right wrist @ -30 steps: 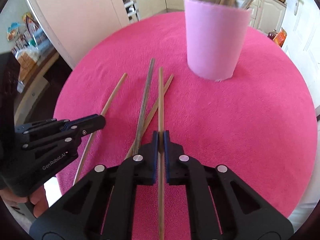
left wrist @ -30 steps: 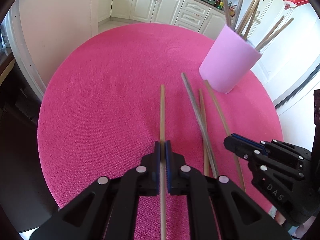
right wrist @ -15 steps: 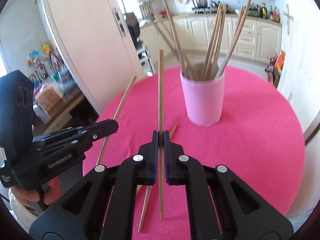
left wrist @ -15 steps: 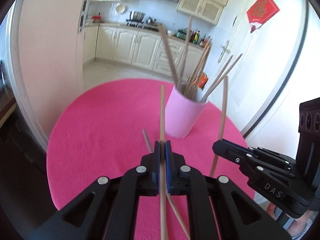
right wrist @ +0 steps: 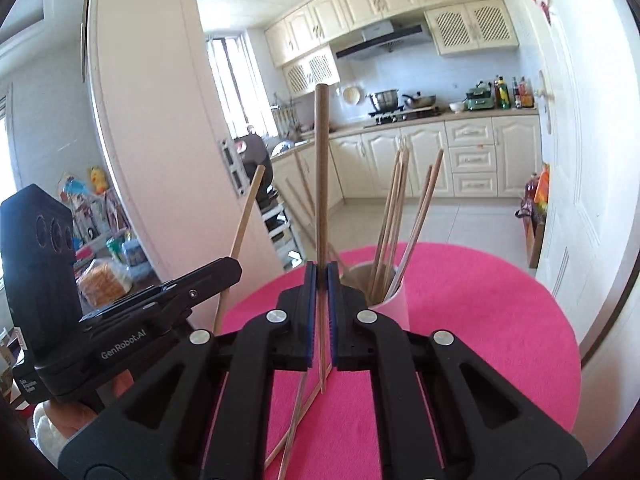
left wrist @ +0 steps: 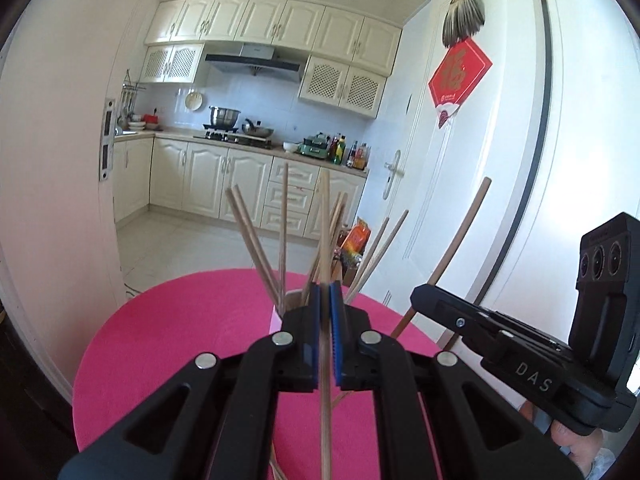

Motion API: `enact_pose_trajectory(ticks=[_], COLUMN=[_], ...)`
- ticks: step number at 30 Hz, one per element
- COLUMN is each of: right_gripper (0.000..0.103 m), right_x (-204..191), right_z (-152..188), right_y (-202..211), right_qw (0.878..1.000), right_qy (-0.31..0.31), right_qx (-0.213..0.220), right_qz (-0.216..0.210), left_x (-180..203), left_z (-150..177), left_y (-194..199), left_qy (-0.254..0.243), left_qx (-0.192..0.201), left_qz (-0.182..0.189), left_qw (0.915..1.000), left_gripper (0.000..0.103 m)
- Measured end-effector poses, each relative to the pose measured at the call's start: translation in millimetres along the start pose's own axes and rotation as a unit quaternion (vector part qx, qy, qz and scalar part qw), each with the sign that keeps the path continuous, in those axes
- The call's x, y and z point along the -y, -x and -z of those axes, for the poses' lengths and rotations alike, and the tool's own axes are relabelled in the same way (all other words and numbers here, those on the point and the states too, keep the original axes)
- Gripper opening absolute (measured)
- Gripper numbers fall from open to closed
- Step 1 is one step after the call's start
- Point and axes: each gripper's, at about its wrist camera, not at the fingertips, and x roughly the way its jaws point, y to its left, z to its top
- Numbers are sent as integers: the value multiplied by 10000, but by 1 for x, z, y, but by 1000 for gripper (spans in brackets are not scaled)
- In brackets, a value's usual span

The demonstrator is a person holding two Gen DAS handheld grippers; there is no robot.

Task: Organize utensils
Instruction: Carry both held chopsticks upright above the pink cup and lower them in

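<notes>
My left gripper (left wrist: 325, 292) is shut on a wooden chopstick (left wrist: 325, 216) and holds it upright above the pink table (left wrist: 180, 328). My right gripper (right wrist: 321, 272) is shut on a darker chopstick (right wrist: 321, 160), also upright. The pink cup (right wrist: 394, 302) with several chopsticks stands just beyond and right of my right gripper; in the left wrist view it (left wrist: 277, 322) is mostly hidden behind my fingers. Two chopsticks (right wrist: 298, 408) still lie on the table below my right gripper. Each gripper shows in the other's view: the right (left wrist: 424, 296), the left (right wrist: 234, 270).
The round table's far edge (right wrist: 460, 250) drops to the kitchen floor. A white door (left wrist: 500, 160) stands close on the right, a white wall (right wrist: 160, 140) on the left. Kitchen cabinets (left wrist: 224, 176) are far behind.
Both grippers have lifted their chopsticks off the table and tilted them from lying flat to upright. The views have swung up from the tabletop toward the kitchen, closer to the cup.
</notes>
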Motion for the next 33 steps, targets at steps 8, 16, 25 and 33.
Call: enact_pose_trajectory(ticks=[8, 16, 25, 33], right_gripper=[6, 5, 5, 5], right_x=[20, 32, 39, 42], right_z=[-22, -41, -48, -41], right_y=[-12, -20, -28, -42], right_qw=[9995, 9978, 9962, 9972], right_qy=[27, 91, 136, 114], right_qx=[308, 647, 860, 744], right_qz=[78, 126, 59, 35], left_x=[11, 22, 21, 14], left_z=[-22, -29, -27, -14], left_y=[-29, -60, -94, -111], left_qy=[-73, -113, -85, -81], left_qx=[1102, 2063, 2433, 2190], left_qz=[178, -25, -427, -527], left_qw=[9937, 9784, 9690, 9743], left_gripper=[5, 5, 5, 5])
